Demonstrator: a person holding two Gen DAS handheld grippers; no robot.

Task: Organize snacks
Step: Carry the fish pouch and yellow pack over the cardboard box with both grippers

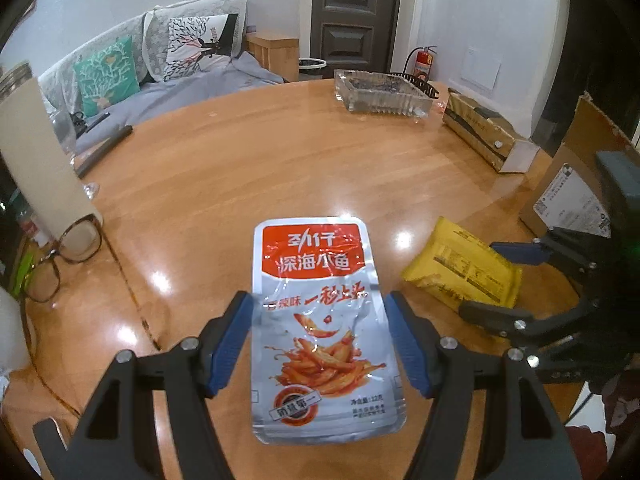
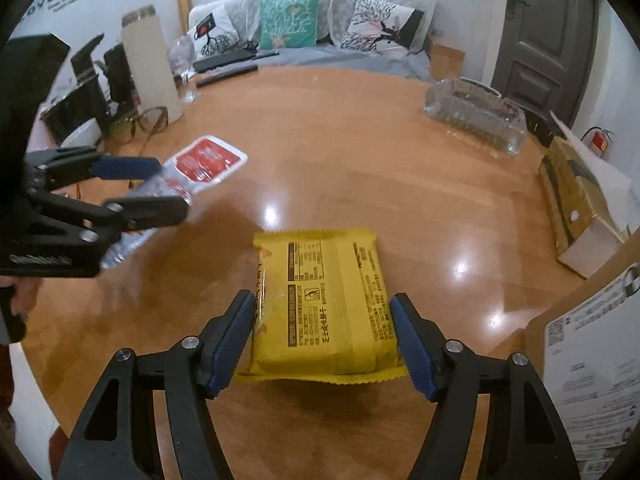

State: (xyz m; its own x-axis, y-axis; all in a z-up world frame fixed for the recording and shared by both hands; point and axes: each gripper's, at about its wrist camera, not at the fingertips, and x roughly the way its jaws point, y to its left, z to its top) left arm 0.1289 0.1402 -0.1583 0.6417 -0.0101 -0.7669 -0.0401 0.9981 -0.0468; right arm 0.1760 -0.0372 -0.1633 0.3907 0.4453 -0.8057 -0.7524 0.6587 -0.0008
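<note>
Left gripper (image 1: 320,340) jaws clamp silver fish packet (image 1: 316,320), frame centre, clear of table (image 1: 240,160); right gripper (image 2: 322,340) jaws clamp yellow packet (image 2: 324,304) likewise, presumably for sorting.

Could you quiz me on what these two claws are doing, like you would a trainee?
1. True or false: the left gripper holds the silver packet.
2. What colour is the packet in the right gripper?
3. Which stands near the glasses: A) a tall cream cylinder, B) a fire extinguisher?

Key: 1 true; 2 yellow; 3 A.
</note>
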